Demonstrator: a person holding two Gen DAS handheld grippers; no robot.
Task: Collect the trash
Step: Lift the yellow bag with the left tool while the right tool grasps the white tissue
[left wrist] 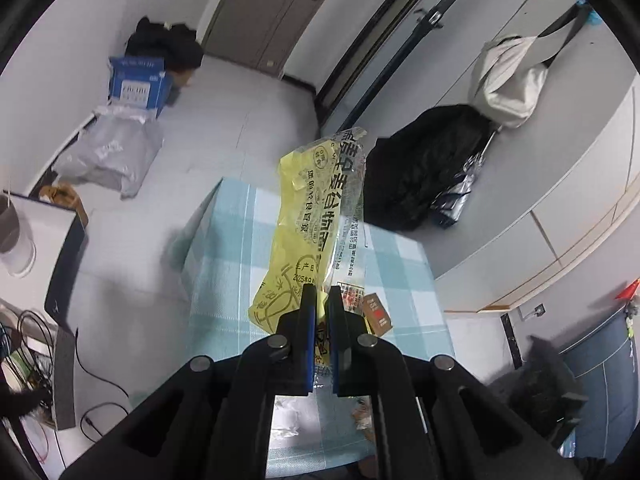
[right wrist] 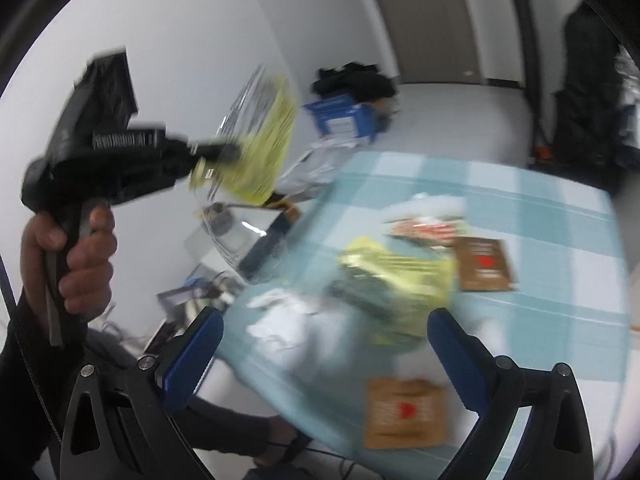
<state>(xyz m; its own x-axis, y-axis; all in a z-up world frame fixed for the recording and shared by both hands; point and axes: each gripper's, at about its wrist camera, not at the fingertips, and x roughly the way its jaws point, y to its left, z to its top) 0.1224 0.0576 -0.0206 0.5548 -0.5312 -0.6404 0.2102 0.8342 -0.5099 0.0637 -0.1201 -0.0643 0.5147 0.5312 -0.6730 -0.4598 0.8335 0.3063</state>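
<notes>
My left gripper (left wrist: 322, 294) is shut on a yellow and clear plastic wrapper (left wrist: 316, 216), held up above the table with the blue checked cloth (left wrist: 224, 248). From the right wrist view the same left gripper (right wrist: 224, 152) shows at upper left in a person's hand (right wrist: 80, 264), the yellow wrapper (right wrist: 264, 152) hanging from its tips. My right gripper (right wrist: 324, 336) stands open over the table's near side. Beneath it lie a second yellow wrapper (right wrist: 396, 276), white crumpled paper (right wrist: 280, 316), a red and white packet (right wrist: 432, 228) and two brown cards (right wrist: 484, 264) (right wrist: 404, 412). The right view is blurred.
On the floor at the far left sit a blue box (left wrist: 138, 84), a grey plastic bag (left wrist: 108, 152) and dark clothes (left wrist: 168, 46). A black coat (left wrist: 424, 164) and a pale bag (left wrist: 508, 80) hang at the right wall. Cables (left wrist: 44, 360) lie lower left.
</notes>
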